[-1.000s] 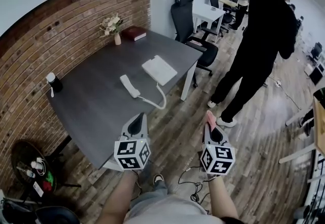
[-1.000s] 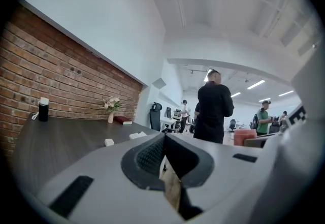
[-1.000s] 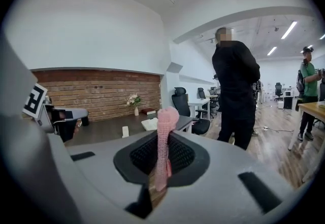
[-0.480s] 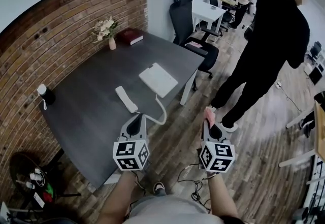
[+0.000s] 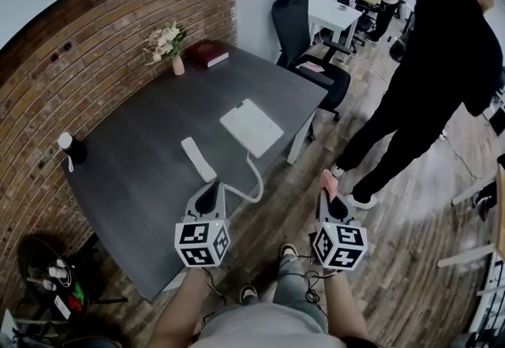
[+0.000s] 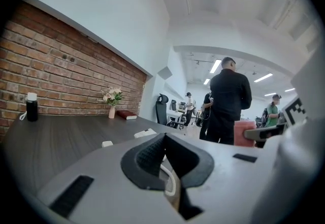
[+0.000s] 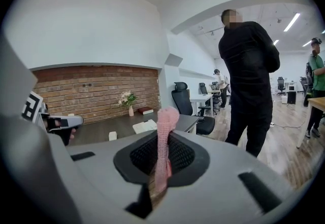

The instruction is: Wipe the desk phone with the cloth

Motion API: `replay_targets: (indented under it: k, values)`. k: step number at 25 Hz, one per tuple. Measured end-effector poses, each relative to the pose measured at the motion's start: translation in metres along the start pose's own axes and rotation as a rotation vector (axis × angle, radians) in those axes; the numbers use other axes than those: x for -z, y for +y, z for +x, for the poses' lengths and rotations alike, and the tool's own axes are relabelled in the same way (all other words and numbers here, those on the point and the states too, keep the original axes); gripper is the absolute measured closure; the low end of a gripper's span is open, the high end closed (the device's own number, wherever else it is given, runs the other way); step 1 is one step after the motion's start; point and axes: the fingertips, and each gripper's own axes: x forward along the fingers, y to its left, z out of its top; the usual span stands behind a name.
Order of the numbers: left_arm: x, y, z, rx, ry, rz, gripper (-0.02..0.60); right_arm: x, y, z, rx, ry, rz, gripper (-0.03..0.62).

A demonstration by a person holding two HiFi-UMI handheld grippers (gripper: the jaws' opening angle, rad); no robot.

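Observation:
The white desk phone [image 5: 251, 127] lies flat on the dark grey desk [image 5: 134, 181], and its handset [image 5: 199, 159] rests off the base to the left, joined by a coiled cord [image 5: 254, 179]. My left gripper [image 5: 215, 190] hovers over the desk's near edge, just short of the handset, shut with nothing between its jaws. My right gripper [image 5: 327, 185] hangs over the wooden floor to the right of the desk, shut on a pink cloth [image 5: 328, 181]. In the right gripper view the cloth [image 7: 165, 131] stands up between the jaws, with the phone [image 7: 144, 126] beyond it.
A flower vase [image 5: 178, 62] and a red book [image 5: 210, 53] sit at the desk's far end, a black bottle [image 5: 73, 151] at its left corner. A black office chair [image 5: 304, 19] stands behind the desk. A person in black [image 5: 442, 78] stands on the right.
Both grippers have kept their place in the view. The desk and phone have shifted slightly, the person in black has moved right, and a foot now shows below the grippers.

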Motion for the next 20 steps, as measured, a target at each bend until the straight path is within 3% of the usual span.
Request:
replay_targets:
  k: [6,13,20]
  values:
    - [-0.007,0.017,0.042,-0.094,-0.016,0.007,0.577,-0.022,-0.012,0.075,-0.077,-0.012,-0.031,0.571]
    - [-0.03,0.026,0.113,-0.235,-0.04,-0.047,0.577,-0.075,-0.023,0.18,-0.226,-0.011,-0.135,0.571]
    - [-0.04,0.03,0.177,-0.378,-0.059,-0.086,0.577,-0.103,-0.039,0.277,-0.369,0.014,-0.192,0.571]
